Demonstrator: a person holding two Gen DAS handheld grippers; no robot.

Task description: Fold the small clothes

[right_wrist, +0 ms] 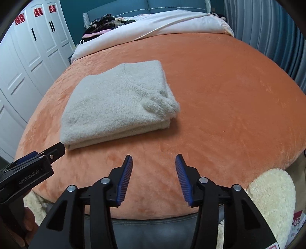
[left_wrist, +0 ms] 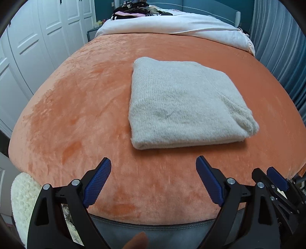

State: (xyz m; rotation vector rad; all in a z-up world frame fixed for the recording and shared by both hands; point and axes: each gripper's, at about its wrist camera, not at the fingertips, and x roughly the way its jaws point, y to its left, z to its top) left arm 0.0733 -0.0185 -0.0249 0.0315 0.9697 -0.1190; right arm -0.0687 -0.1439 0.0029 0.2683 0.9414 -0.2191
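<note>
A cream knitted sweater (left_wrist: 183, 103) lies folded into a neat rectangle on the orange blanket (left_wrist: 76, 107); it also shows in the right wrist view (right_wrist: 114, 103). My left gripper (left_wrist: 153, 168) is open and empty, held near the bed's front edge, short of the sweater. My right gripper (right_wrist: 154, 162) is open and empty, to the right of the sweater's near corner. The left gripper's body (right_wrist: 28, 170) shows at the left of the right wrist view, and the right gripper's finger (left_wrist: 275, 180) at the right of the left wrist view.
A white duvet (left_wrist: 172, 24) and a pile of dark clothes (left_wrist: 133, 9) lie at the bed's far end. White wardrobe doors (left_wrist: 28, 47) stand on the left, blue curtains (left_wrist: 283, 47) on the right. Fluffy cream fabric (right_wrist: 271, 197) sits beside the bed's front edge.
</note>
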